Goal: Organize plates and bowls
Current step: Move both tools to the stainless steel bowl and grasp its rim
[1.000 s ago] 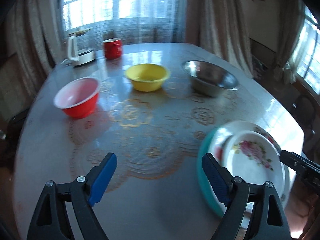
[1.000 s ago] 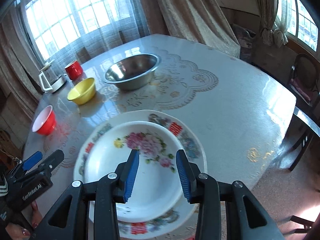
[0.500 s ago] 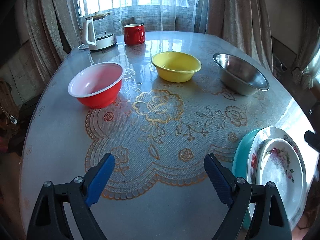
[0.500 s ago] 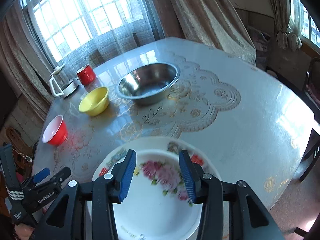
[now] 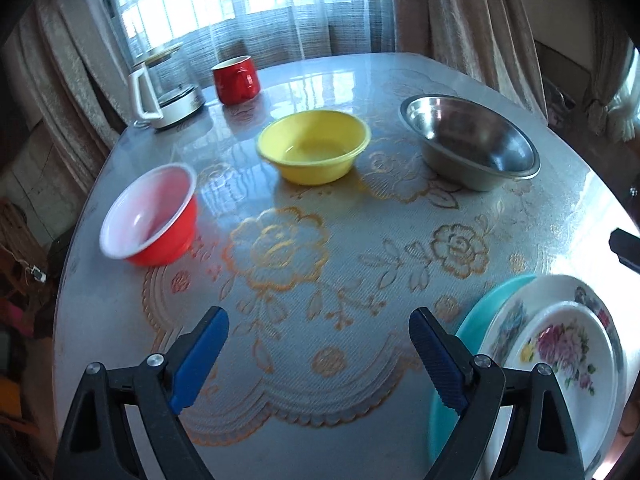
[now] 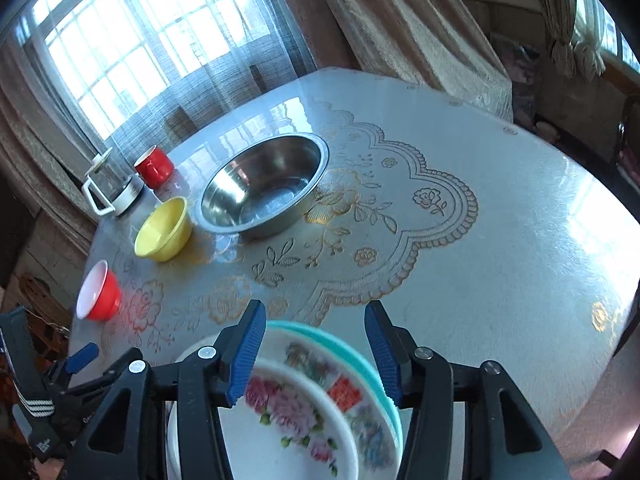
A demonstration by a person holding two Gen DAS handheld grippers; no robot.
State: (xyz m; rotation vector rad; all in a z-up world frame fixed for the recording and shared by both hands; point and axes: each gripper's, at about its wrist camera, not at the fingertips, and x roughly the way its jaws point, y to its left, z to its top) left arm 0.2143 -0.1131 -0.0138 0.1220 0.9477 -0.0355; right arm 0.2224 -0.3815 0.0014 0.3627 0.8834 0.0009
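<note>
Teal plate mostly under stack

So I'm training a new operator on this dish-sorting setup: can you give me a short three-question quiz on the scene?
1. True or false: the plates are stacked, teal one lowest.
2. Which bowl stands between the red bowl and the steel bowl?
A. yellow B. blue C. glass
3. Fill in: the left gripper holds ____.

Key: 1 true; 2 A, the yellow bowl; 3 nothing, its jaws stand wide open.
</note>
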